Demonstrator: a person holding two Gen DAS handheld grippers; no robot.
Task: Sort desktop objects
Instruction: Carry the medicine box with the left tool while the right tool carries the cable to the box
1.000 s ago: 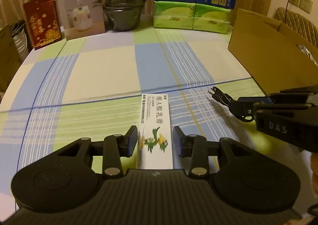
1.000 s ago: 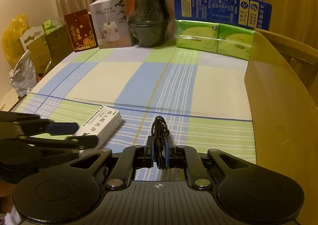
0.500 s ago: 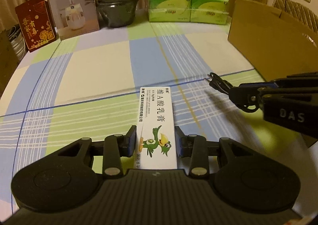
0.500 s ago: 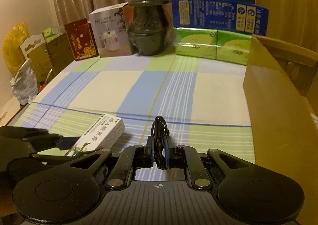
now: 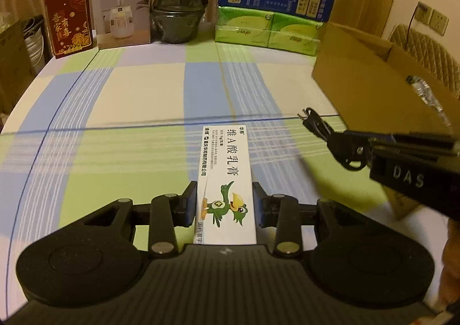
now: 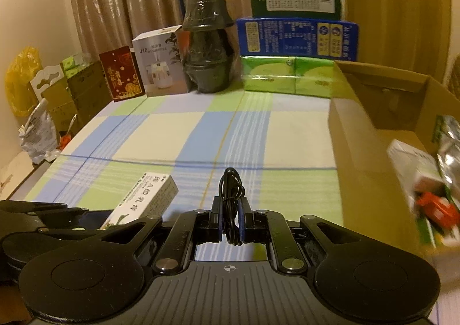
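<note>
Two loads are off the desk [image 5: 138, 95] at once. The left hand-held gripper [image 5: 225, 204] clamps a white ointment box [image 5: 225, 181] across its width, long axis running straight ahead past the fingertips. The right hand-held gripper [image 6: 231, 220] is pinched tight on a coiled black cable [image 6: 231, 184], which pokes forward. An open cardboard box [image 6: 359, 135] stands to the right, just beside the right one and farther from the left, so the cable likely goes in first. Its contents are blurred and cut off by the frame edge; only a packet and something orange show.
</note>
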